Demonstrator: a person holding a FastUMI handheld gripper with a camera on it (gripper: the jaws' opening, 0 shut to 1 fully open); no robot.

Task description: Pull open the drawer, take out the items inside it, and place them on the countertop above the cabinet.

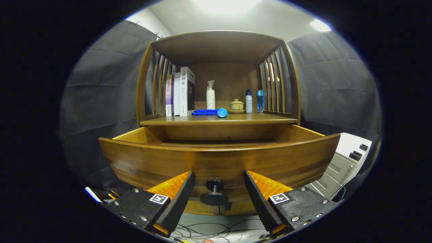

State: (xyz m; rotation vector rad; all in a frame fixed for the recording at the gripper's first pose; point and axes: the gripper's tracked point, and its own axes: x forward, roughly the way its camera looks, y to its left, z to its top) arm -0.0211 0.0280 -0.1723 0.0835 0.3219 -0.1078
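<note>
My claw (219, 179) is spread wide, its two fingers (179, 199) standing apart with nothing clenched between them. In the gap sits the dark round knob (214, 193) of the drawer (219, 162), and neither finger touches it; the knob has clear space on both sides. Below the fingers some thin cables (216, 231) lie looped on a pale floor. Just ahead, the curved wooden front of the drawer stretches across from one finger to well past the other. The drawer is pulled out, so I look over its top edge into the hollow behind, though the front hides the bottom and I cannot tell what lies inside. Above and beyond it runs the countertop (266, 118) of the cabinet (217, 44). On it, toward the left, stand a few books (180, 92) upright; a blue item (211, 112) lies flat in front of a white pump bottle (210, 95); further right come a small lidded cup (236, 105) and two small bottles (253, 101) side by side. A pale grey unit (347, 162) sits off to the right beside the drawer.
</note>
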